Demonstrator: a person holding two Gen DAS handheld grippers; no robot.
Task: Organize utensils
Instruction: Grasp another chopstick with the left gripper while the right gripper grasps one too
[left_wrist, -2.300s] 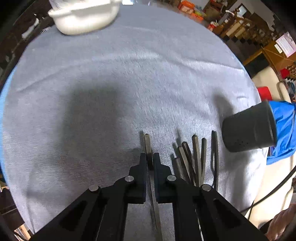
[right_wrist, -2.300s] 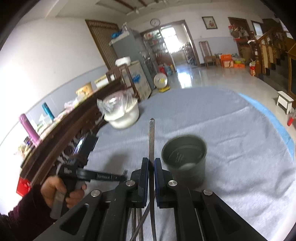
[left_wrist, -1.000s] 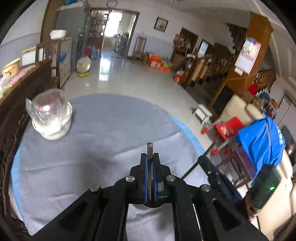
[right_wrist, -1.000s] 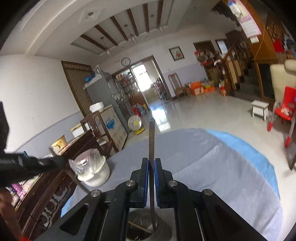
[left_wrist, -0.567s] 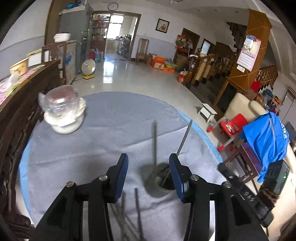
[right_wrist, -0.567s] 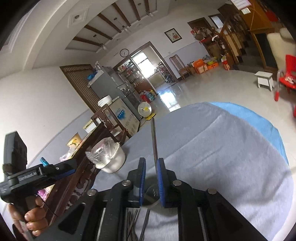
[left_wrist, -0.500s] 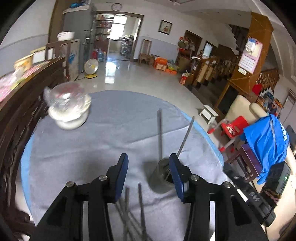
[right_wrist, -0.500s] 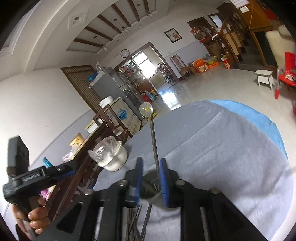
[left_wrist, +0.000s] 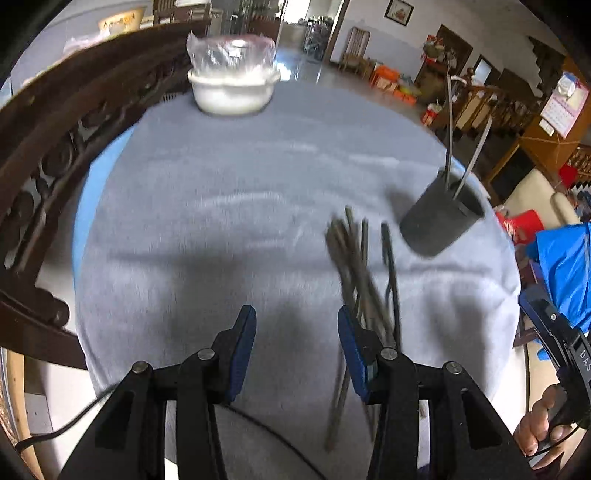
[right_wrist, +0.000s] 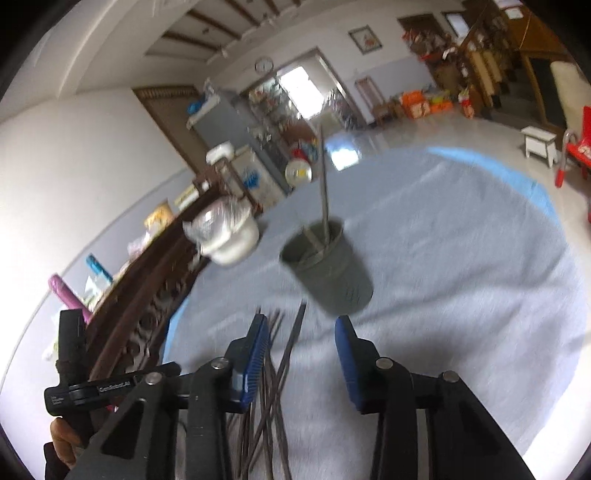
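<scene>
Both grippers, left (left_wrist: 295, 345) and right (right_wrist: 300, 349), fingers wide, empty. Two utensils (left_wrist: 448, 125) in holder (left_wrist: 439, 223). Next: your pick from pile (left_wrist: 364, 266) on desk (left_wrist: 221, 221).

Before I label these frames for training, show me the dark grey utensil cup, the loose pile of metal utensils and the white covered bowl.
dark grey utensil cup (left_wrist: 439, 225): left wrist view, outer wall.
loose pile of metal utensils (left_wrist: 360, 266): left wrist view, middle of the handles.
white covered bowl (left_wrist: 232, 90): left wrist view, white side.
</scene>
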